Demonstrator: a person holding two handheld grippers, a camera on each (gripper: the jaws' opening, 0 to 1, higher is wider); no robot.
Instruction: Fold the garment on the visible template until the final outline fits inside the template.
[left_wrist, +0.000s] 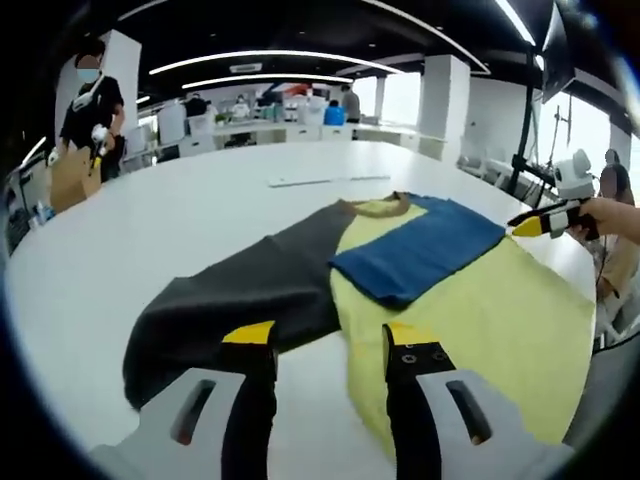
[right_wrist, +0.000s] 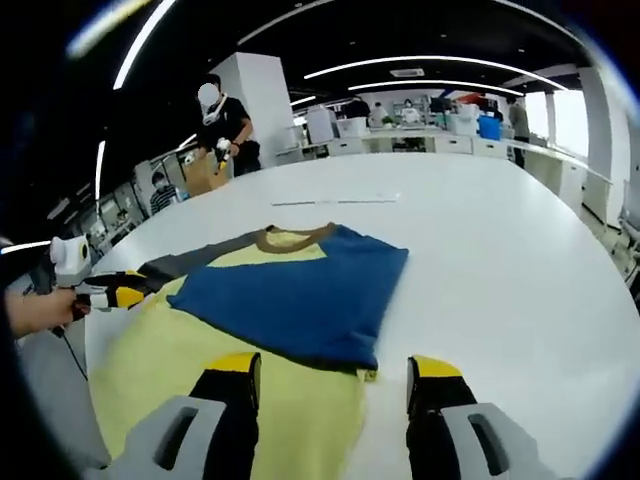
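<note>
A colour-block garment lies flat on the white table (left_wrist: 190, 200). Its blue part (left_wrist: 420, 245) is folded over the yellow body (left_wrist: 480, 320), and a dark grey sleeve (left_wrist: 240, 295) spreads to the left. The brown collar (left_wrist: 385, 207) points away. My left gripper (left_wrist: 327, 340) hovers open over the hem where grey meets yellow, holding nothing. My right gripper (right_wrist: 335, 370) is open just short of the blue fold (right_wrist: 300, 290) and the yellow cloth (right_wrist: 200, 360). From the other side, the right gripper (left_wrist: 545, 222) and the left gripper (right_wrist: 115, 292) each appear in a hand.
A thin pale strip (left_wrist: 325, 181) lies on the table beyond the collar. A person in black (left_wrist: 90, 100) stands by a cardboard box (left_wrist: 70, 175) at the far edge. A tripod (left_wrist: 525, 130) stands at the right. Bare tabletop (right_wrist: 500, 260) extends right of the garment.
</note>
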